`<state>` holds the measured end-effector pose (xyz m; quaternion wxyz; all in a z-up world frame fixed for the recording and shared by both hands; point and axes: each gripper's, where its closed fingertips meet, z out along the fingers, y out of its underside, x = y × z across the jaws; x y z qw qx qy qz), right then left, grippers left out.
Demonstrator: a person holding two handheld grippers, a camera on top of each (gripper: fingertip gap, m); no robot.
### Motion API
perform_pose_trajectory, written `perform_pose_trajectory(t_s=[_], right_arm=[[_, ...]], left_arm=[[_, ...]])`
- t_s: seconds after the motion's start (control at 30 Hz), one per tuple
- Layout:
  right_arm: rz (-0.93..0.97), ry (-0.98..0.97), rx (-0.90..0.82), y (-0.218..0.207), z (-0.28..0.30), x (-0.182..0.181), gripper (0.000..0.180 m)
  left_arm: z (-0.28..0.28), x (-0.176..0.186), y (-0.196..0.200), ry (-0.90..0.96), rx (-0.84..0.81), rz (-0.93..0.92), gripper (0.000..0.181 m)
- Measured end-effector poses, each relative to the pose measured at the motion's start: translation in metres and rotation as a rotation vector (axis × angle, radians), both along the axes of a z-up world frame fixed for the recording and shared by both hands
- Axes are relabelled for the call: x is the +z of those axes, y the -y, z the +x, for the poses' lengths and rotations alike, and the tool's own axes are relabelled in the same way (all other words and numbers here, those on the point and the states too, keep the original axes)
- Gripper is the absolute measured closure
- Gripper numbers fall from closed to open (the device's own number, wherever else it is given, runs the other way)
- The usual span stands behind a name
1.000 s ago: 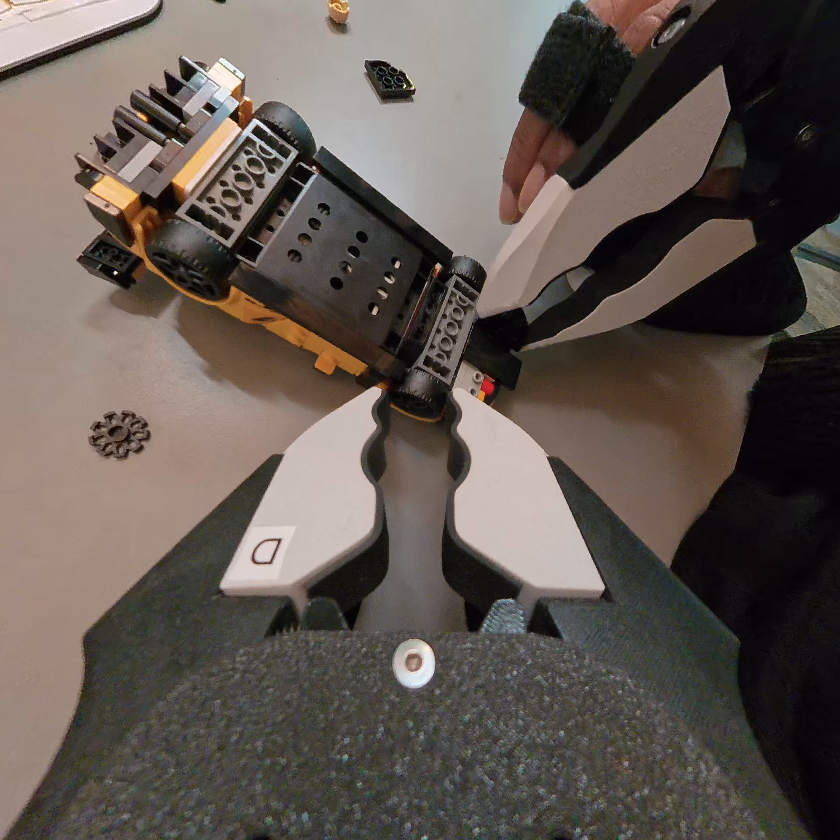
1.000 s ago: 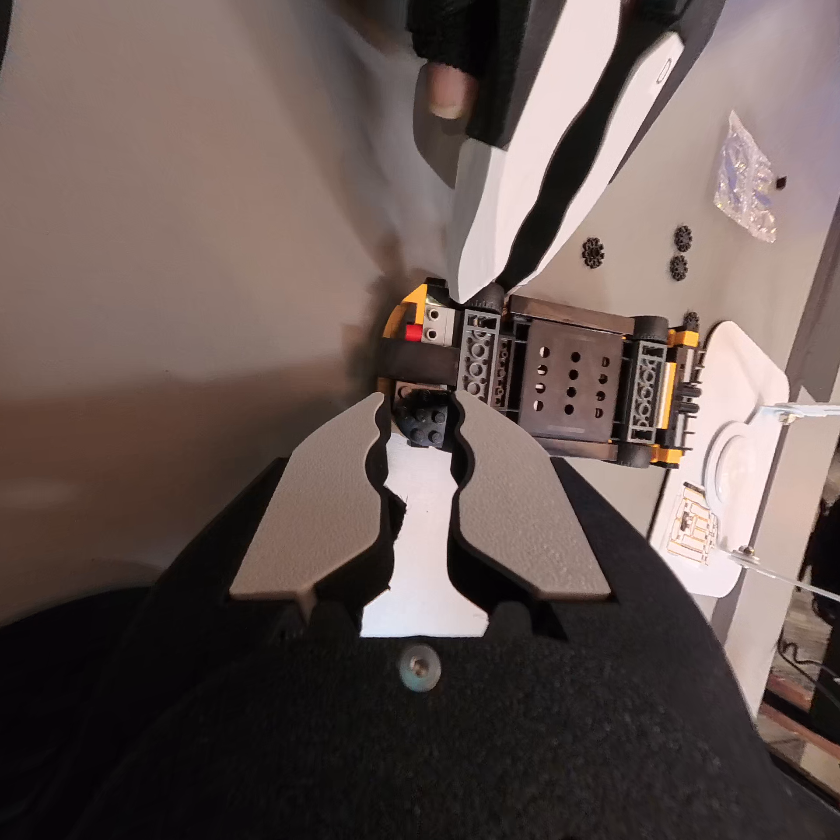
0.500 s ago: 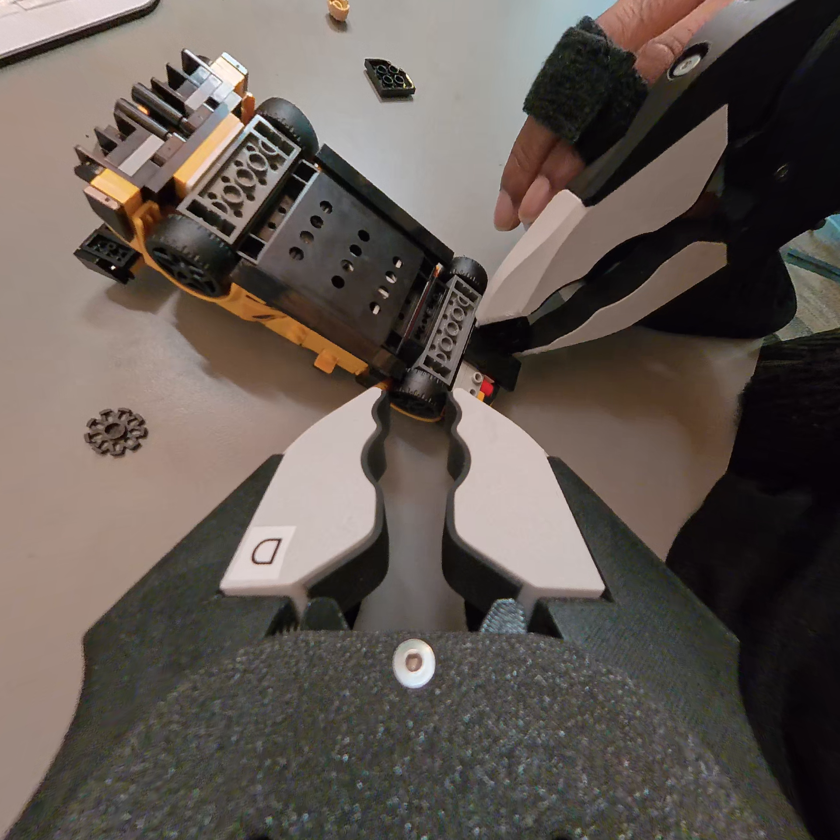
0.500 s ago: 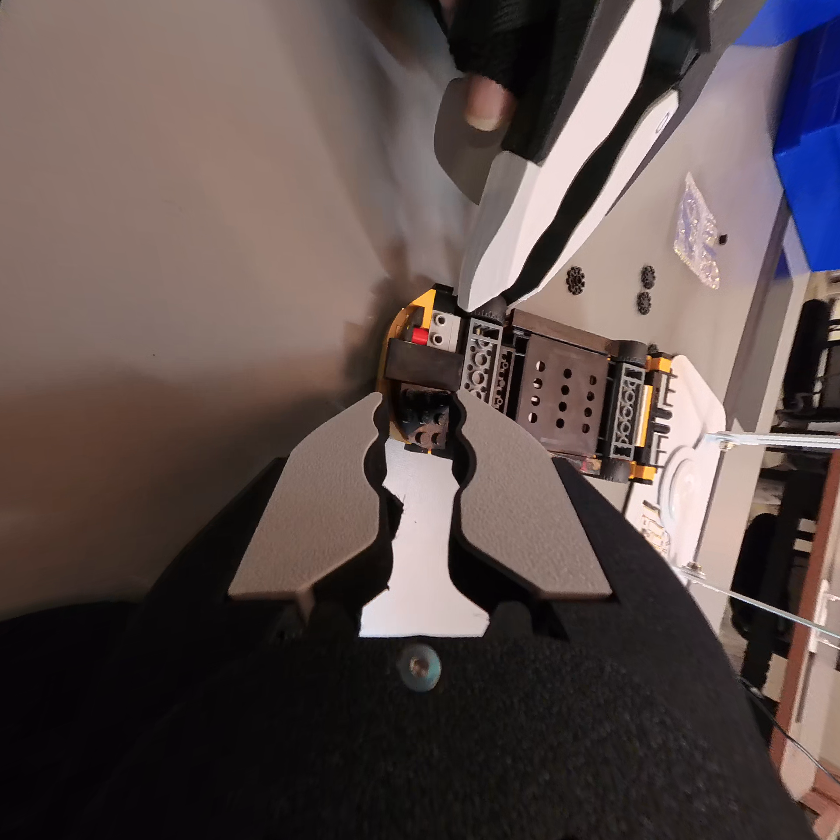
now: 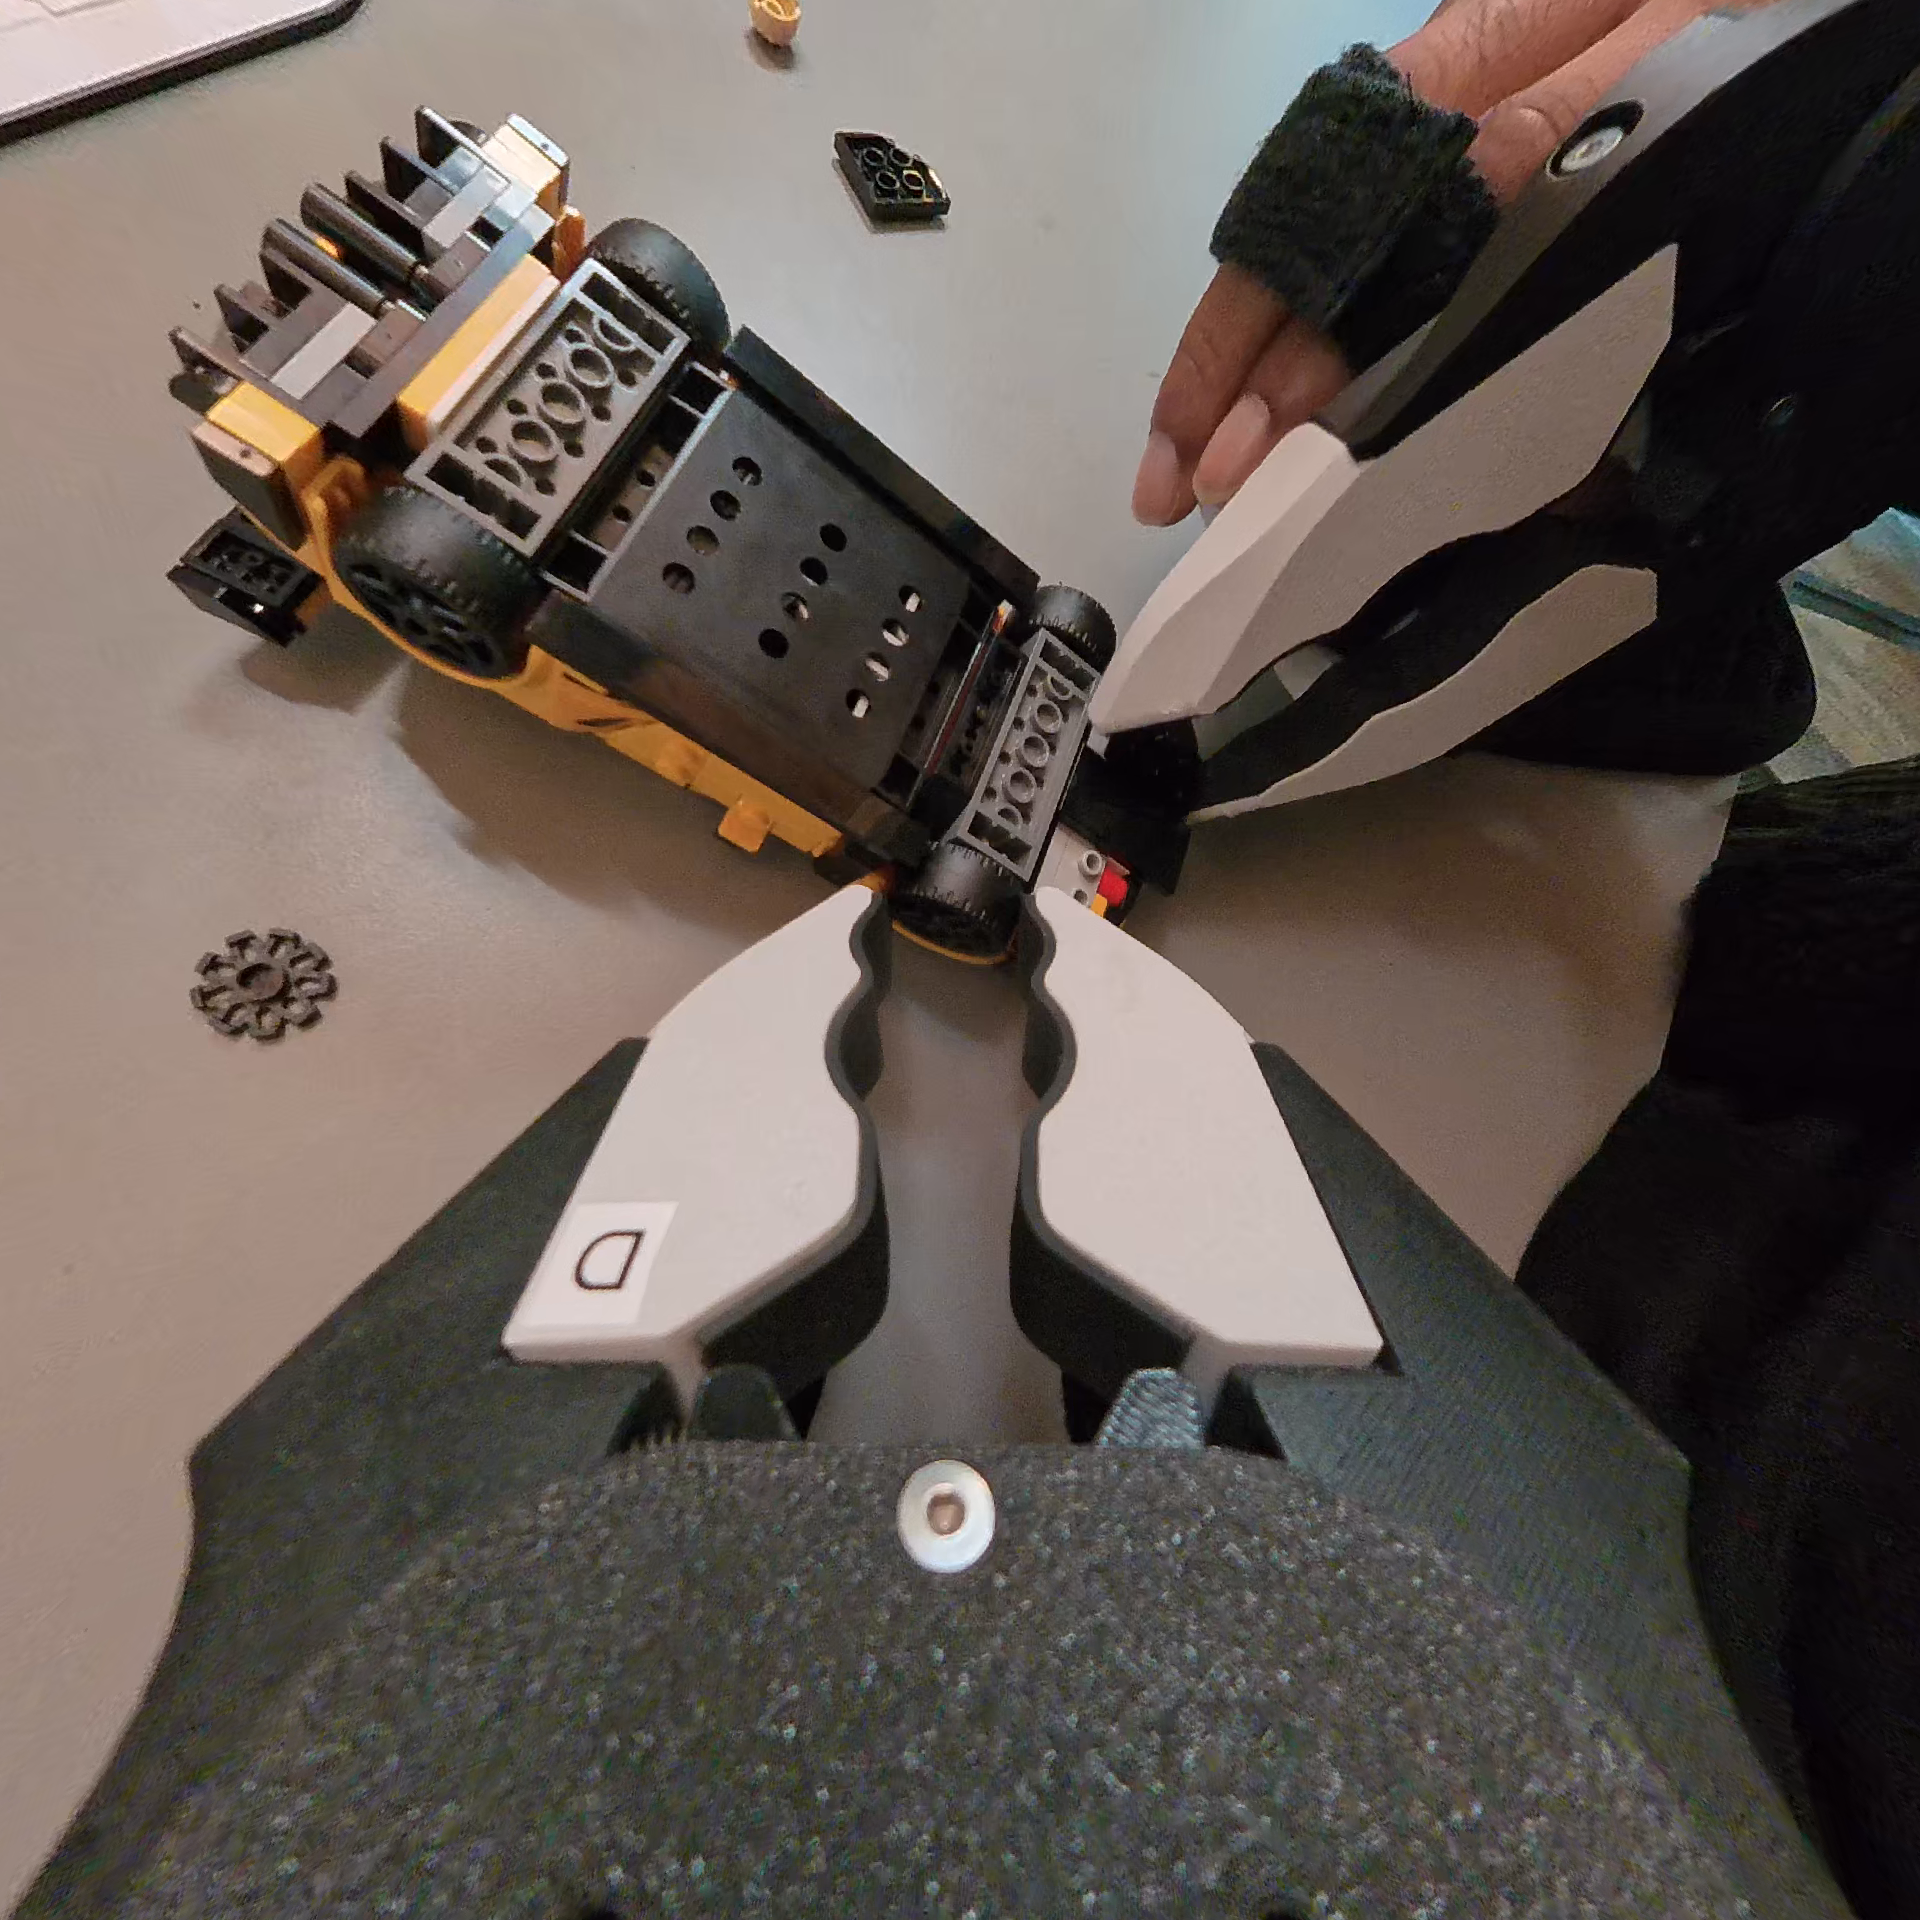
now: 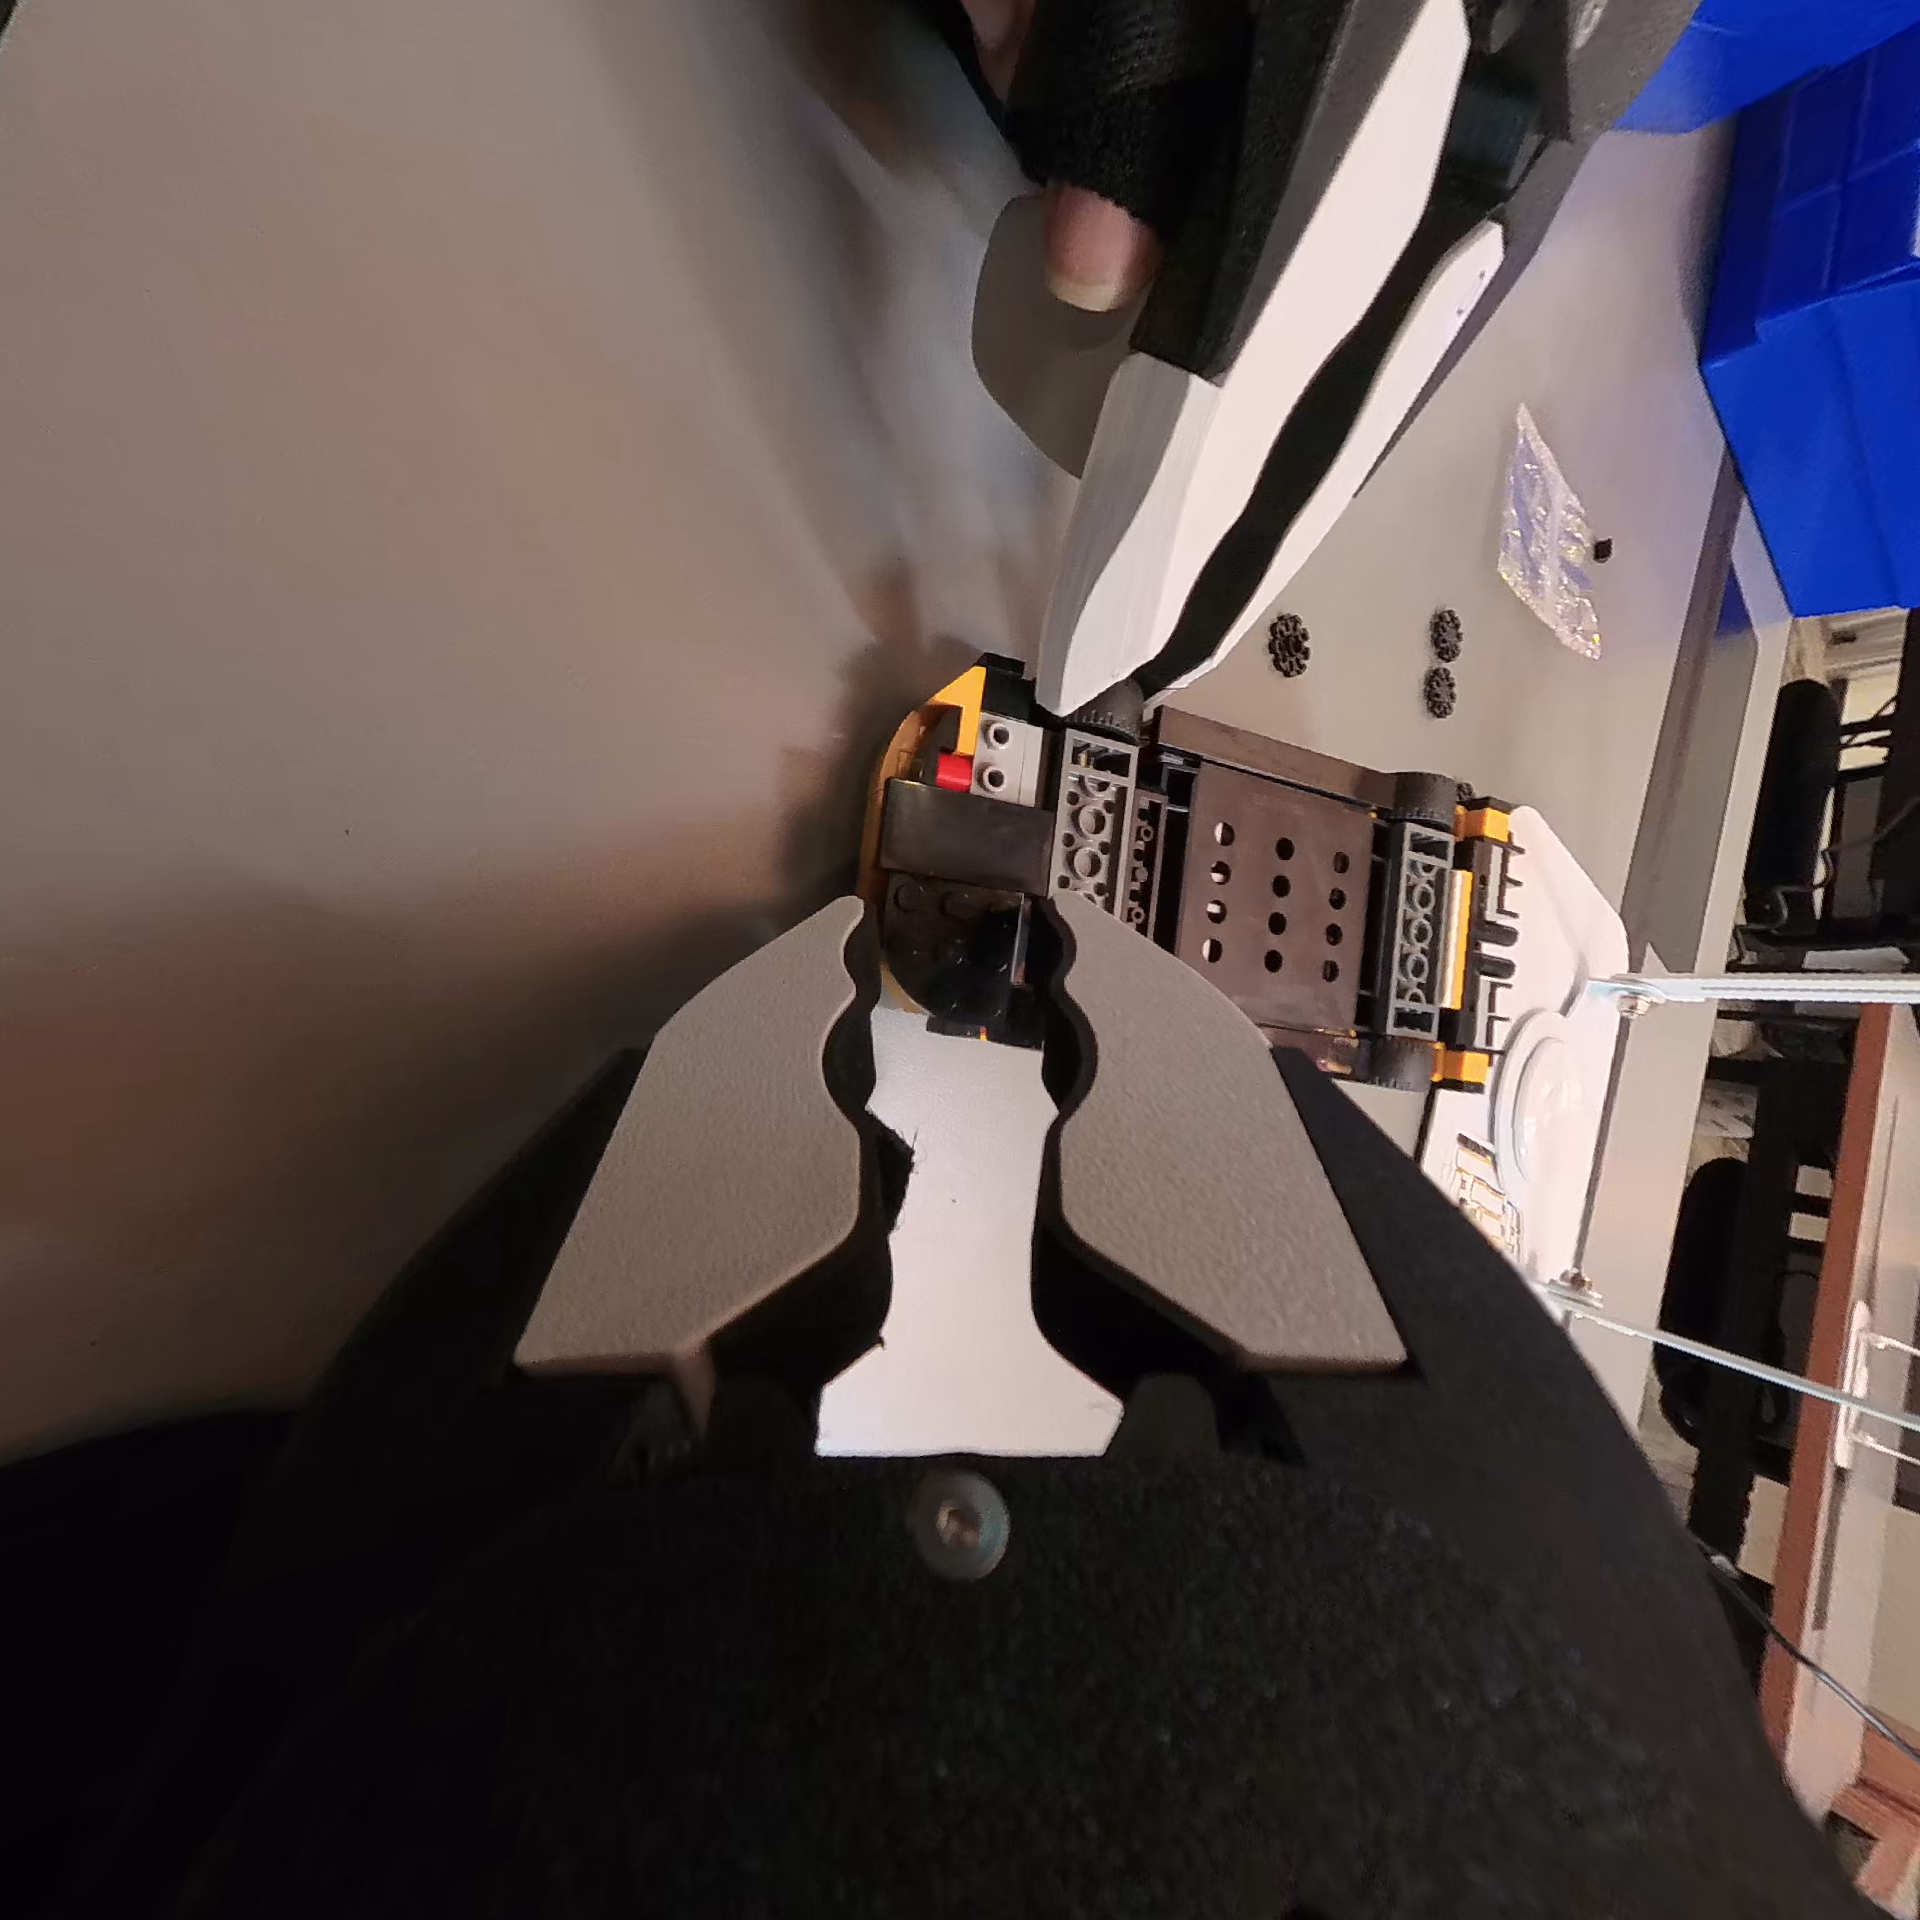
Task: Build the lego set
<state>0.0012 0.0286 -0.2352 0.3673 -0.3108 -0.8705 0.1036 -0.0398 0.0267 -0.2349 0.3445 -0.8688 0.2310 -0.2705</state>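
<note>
The yellow-and-black lego car lies upside down on the grey table, its perforated dark underside facing up, its length slanting from the upper left of the left wrist view down toward the middle. Its near end, with one small black wheel, sits right at the tips of the left gripper. That gripper's jaws stand a narrow way apart with the wheel between the tips; whether they press it or merely flank it cannot be told from either view.

In the right wrist view the right gripper meets the same end of the car from the other side. Its jaws are closed on a small black studded piece at the car's corner, below a black bar across the end. How firmly that piece is seated on the car is hard to make out, as it lies in shadow.

A person's fingers, partly under a black fabric strap, show beside the right gripper's handle.

Loose on the table: a black spoked wheel insert left of the left gripper, a black studded plate and a small tan piece toward the far edge, the latter cut off by the frame. A white sheet lies at the far left corner, also cut off. Blue bins stand beyond the table.
</note>
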Motion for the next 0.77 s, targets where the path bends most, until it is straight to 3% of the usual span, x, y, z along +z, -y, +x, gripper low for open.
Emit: perform_pose_trajectory(t_s=[0.47, 0.77], right_arm=[[-0.008, -0.024, 0.002, -0.0004, -0.0002, 0.0054, 0.152], [0.001, -0.022, 0.007, 0.0024, 0.0033, 0.0027, 0.164]], left_arm=[[-0.0004, -0.0001, 0.0001, 0.001, 0.000, 0.000, 0.158], [-0.0006, -0.0002, 0.0002, 0.002, -0.001, -0.001, 0.158]])
